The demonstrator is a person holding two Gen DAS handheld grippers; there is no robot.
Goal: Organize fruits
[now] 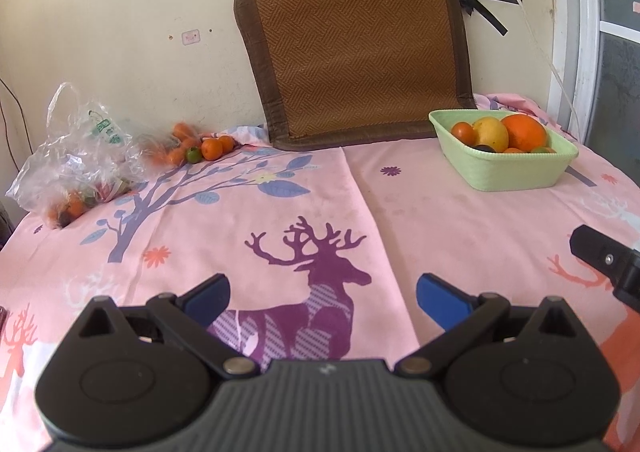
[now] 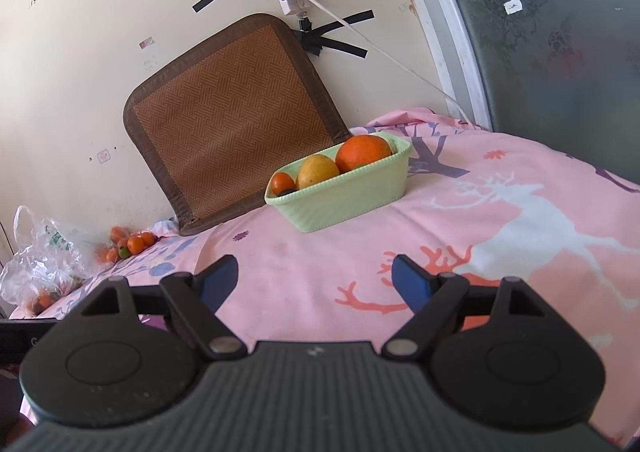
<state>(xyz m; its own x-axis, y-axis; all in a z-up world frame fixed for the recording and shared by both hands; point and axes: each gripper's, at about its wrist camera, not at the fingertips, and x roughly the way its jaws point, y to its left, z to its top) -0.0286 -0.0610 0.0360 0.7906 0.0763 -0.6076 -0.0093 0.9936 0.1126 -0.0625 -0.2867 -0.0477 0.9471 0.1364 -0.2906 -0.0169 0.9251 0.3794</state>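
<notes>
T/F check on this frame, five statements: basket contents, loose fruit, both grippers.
1. The green basket holds a large orange and a yellow mango. True.
2. The left gripper is shut on a small orange. False: its jaws are open, with nothing between them.
3. Loose small oranges lie by the wall beside the plastic bag. True.
4. The basket stands on the woven mat. False: it stands on the pink cloth; the mat leans against the wall.
5. The right gripper is open and empty. True.
</notes>
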